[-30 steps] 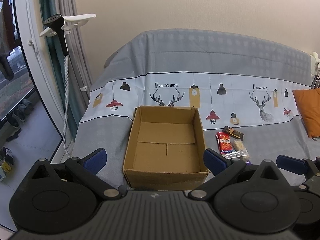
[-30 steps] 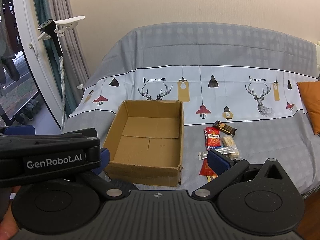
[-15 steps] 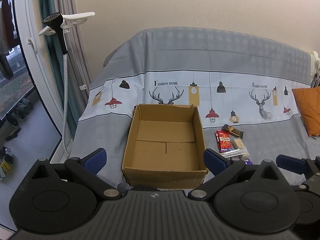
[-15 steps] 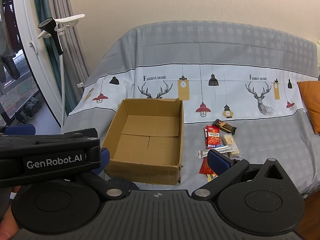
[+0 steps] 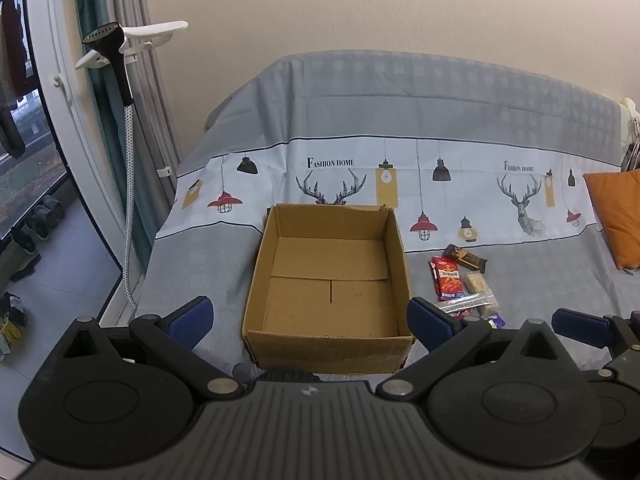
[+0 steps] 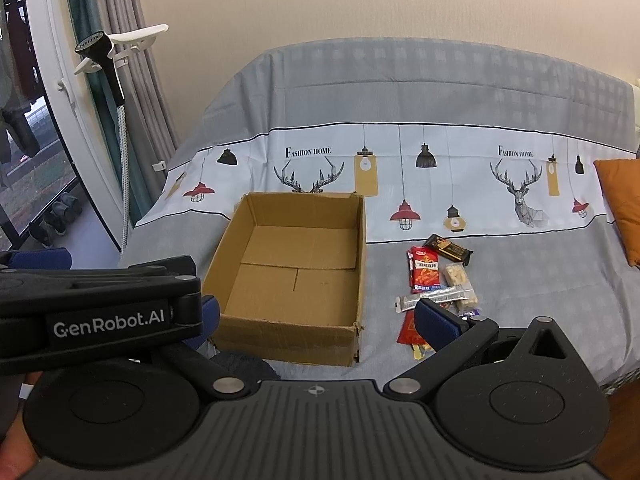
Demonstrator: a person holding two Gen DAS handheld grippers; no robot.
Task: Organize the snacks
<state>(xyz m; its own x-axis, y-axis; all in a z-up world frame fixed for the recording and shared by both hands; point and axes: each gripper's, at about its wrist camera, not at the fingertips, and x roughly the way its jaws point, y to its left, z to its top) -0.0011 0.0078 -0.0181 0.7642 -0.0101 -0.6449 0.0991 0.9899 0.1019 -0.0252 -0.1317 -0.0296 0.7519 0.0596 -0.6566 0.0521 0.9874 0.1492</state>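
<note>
**A:** Looking at the snacks first: a little pile sits on the grey sofa cover (image 6: 520, 280), just right of the cardboard box (image 6: 292, 276). I count a red packet (image 6: 425, 270), a dark brown bar (image 6: 449, 249) behind it, a pale cracker pack (image 6: 460, 280), a silver strip (image 6: 434, 302) lying across the front, plus another red pouch (image 6: 408, 326) partly hidden behind a gripper finger.

**B:** Anything in the box?

**A:** Nope, just bare flaps on the bottom. It stands open-topped on the cover, near the front edge.

**B:** And the grippers?

**A:** Left gripper (image 5: 310, 320) is spread wide, blue pads either side of the box's front wall, holding nothing. Right gripper (image 6: 320, 320) is also wide and empty, with one pad right in front of the snack pile.

**B:** Around that?

**A:** Orange cushion (image 5: 616, 220) at the right end, garment steamer (image 5: 116, 68) by the curtain (image 5: 120, 140) on the left.
</note>
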